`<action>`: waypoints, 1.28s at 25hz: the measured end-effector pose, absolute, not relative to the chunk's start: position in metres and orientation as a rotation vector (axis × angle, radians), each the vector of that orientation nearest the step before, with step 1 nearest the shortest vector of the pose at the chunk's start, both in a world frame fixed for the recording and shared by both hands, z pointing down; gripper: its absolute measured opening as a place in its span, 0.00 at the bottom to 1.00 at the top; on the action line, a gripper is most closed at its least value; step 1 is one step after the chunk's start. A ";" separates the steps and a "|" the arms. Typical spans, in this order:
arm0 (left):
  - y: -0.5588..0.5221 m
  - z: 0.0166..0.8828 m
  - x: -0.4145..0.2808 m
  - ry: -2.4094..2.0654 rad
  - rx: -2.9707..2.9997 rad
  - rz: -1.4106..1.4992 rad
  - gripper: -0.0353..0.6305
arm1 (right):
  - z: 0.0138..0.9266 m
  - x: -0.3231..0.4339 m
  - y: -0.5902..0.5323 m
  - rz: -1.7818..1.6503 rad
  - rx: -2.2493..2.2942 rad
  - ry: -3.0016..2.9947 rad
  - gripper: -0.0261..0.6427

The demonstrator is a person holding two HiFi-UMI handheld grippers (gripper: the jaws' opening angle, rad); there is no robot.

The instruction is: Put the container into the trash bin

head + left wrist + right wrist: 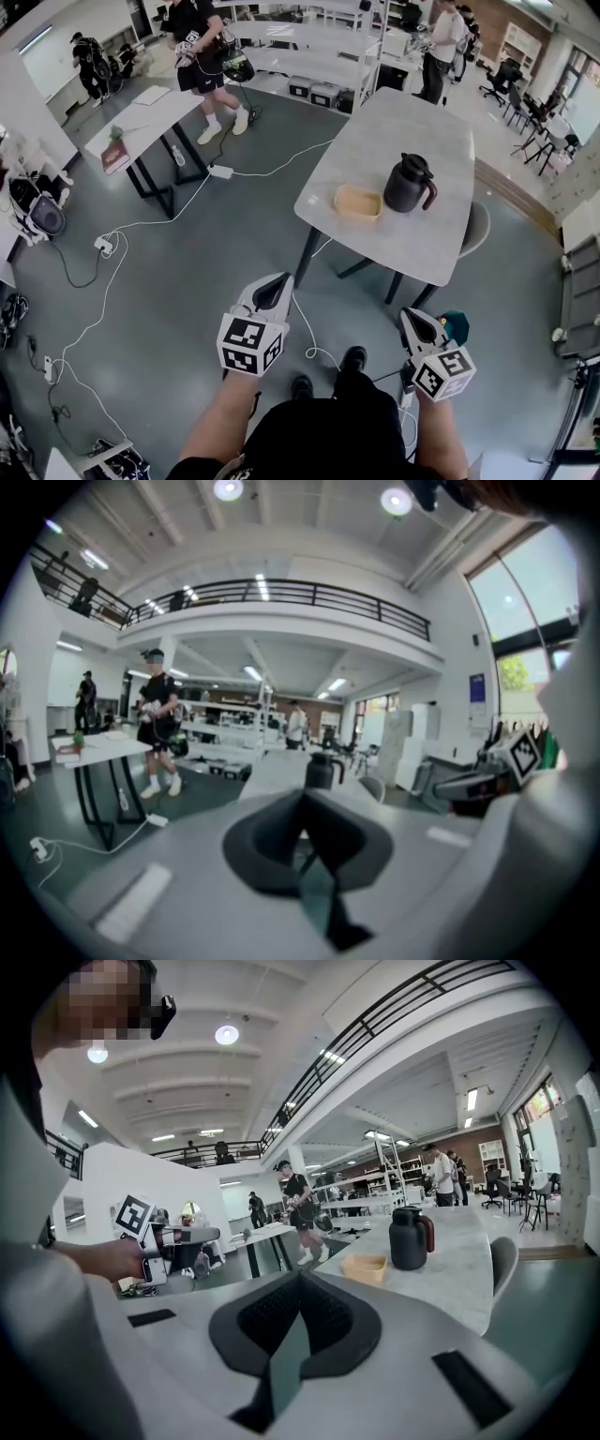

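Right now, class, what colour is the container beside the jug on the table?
The container is tan-yellow; the head view shows it best.

Matt container [358, 202], glossy dark jug [409, 184]

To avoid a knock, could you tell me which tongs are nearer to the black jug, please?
Right. The right tongs hang almost straight below the black jug in the head view; the left tongs are farther, to its lower left.

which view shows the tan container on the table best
The head view: the tan container shows whole from above, beside the black jug on the grey table. The right gripper view shows the container small and side-on. The left gripper view shows only the jug, not the container.
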State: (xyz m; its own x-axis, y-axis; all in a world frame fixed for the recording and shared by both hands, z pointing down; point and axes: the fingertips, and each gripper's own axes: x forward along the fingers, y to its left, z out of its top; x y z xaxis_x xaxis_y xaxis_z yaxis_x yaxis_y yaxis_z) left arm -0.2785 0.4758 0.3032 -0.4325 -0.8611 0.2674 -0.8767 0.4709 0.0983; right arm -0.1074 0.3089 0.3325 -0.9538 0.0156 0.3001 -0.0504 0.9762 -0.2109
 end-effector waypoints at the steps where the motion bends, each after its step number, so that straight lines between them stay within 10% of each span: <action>1: 0.469 0.306 -0.283 -2.437 1.480 0.082 0.06 | 0.336 -0.111 0.300 0.326 0.031 -2.815 0.03; 32: 0.264 0.311 -0.402 -2.523 1.231 0.064 0.06 | 0.361 -0.269 0.095 0.390 -0.329 -2.743 0.03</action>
State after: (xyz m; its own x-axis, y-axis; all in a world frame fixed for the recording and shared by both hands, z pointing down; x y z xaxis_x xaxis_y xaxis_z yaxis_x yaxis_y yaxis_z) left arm -0.4016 0.2638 0.3115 -0.5713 -0.7585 0.3135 -0.7734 0.6254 0.1036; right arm -0.2691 0.0948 0.3607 -0.9120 0.2728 0.3065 0.1766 0.9352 -0.3068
